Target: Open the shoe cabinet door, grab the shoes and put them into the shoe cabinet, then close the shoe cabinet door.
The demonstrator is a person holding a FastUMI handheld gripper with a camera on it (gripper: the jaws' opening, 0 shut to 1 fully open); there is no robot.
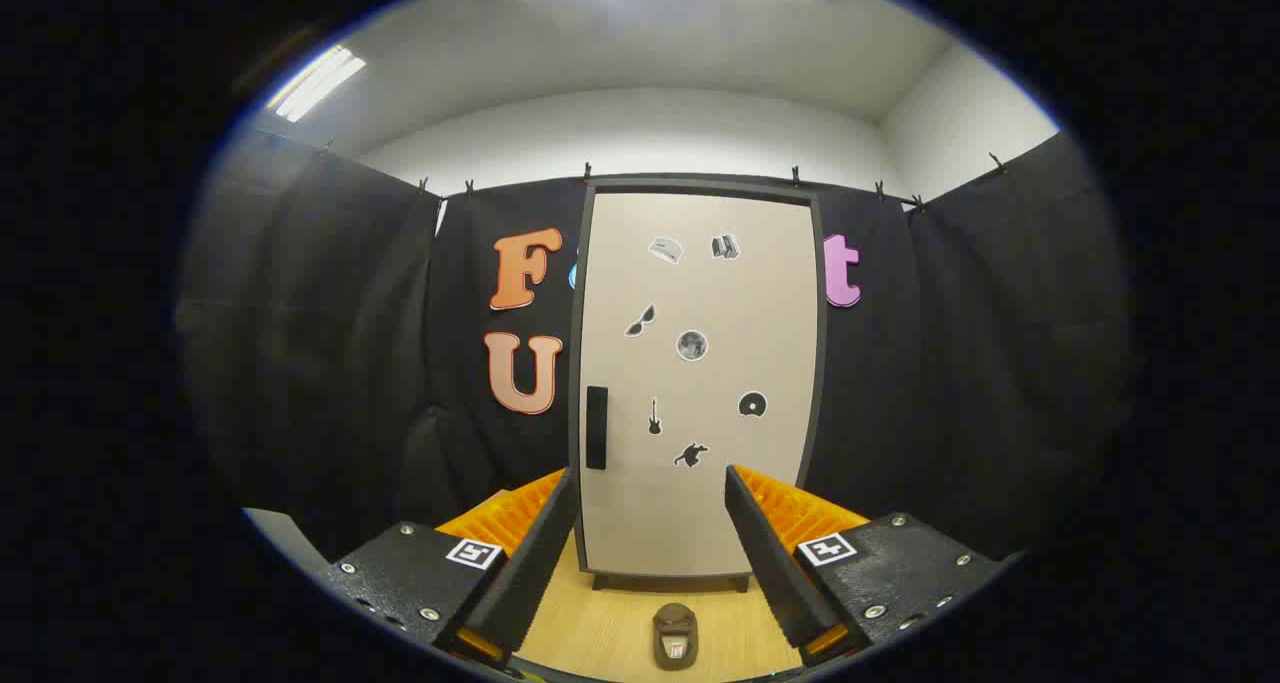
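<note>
Ahead of spread tongs (650,483): cabinet (700,383) (closed).

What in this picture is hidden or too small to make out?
- Inside of the cabinet: hidden by its closed door, gripper view.
- Shoe: seen end-on on the floor between the open gripper fingers, too small to tell its type.
- Door stickers: too small for detail.
- Handle: a dark strip, shape unclear.
</note>
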